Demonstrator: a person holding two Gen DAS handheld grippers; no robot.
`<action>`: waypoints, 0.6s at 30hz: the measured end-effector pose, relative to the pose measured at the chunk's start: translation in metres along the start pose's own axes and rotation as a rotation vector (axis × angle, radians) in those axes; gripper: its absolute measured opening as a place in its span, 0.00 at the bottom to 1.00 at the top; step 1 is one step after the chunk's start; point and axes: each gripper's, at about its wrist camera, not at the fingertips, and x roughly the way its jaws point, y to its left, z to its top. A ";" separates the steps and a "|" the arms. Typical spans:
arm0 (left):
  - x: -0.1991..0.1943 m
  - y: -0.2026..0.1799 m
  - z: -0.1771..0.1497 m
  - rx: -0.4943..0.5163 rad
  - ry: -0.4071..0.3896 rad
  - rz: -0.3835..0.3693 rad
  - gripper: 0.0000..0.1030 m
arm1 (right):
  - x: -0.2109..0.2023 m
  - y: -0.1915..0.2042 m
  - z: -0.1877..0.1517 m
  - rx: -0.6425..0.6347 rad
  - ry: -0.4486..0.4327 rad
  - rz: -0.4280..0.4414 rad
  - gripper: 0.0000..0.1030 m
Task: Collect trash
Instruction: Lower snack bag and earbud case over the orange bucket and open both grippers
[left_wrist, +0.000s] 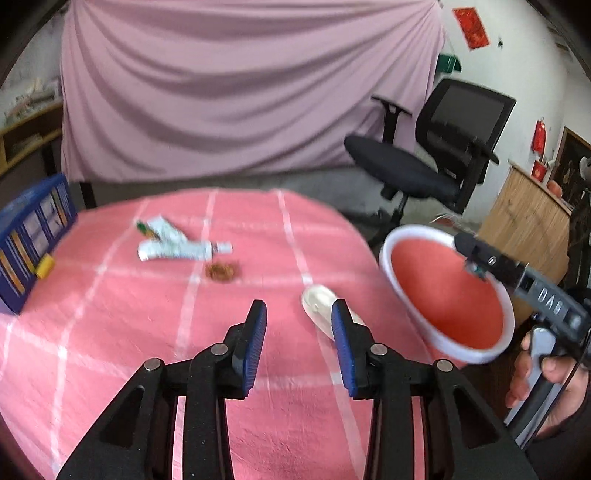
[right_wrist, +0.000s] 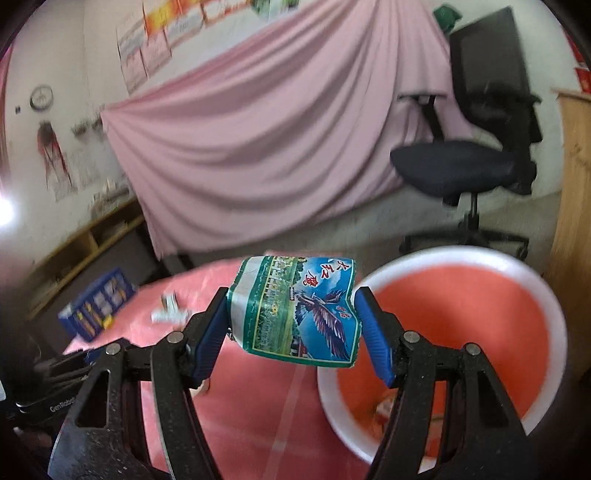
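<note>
Left gripper (left_wrist: 299, 314) over the pink worktop (left_wrist: 110, 350)

Jaws apart, empty; white spoon (left_wrist: 317, 304) at one o'clock, crumpled wrappers (left_wrist: 177, 243) at eleven, red bin (left_wrist: 443, 291) at two.

wrapper (right_wrist: 295, 310): crumpled, blue-green, eagle print, clamped between right tongs (right_wrist: 291, 314) | bin (right_wrist: 554, 317): white rim, red inside, beside tabletop (left_wrist: 110, 350) edge | tube (left_wrist: 181, 247): white, flattened, lying on tabletop | crumbs (left_wrist: 221, 271): brown, just beside tube
</note>
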 end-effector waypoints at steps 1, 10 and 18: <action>0.002 0.000 0.001 -0.002 0.017 -0.006 0.34 | 0.006 0.003 -0.004 -0.018 0.032 -0.004 0.81; 0.036 -0.008 0.004 -0.018 0.165 -0.064 0.38 | 0.016 -0.005 -0.013 -0.023 0.086 -0.022 0.81; 0.054 -0.016 0.010 -0.024 0.204 0.007 0.38 | 0.014 -0.021 -0.010 0.009 0.099 -0.043 0.81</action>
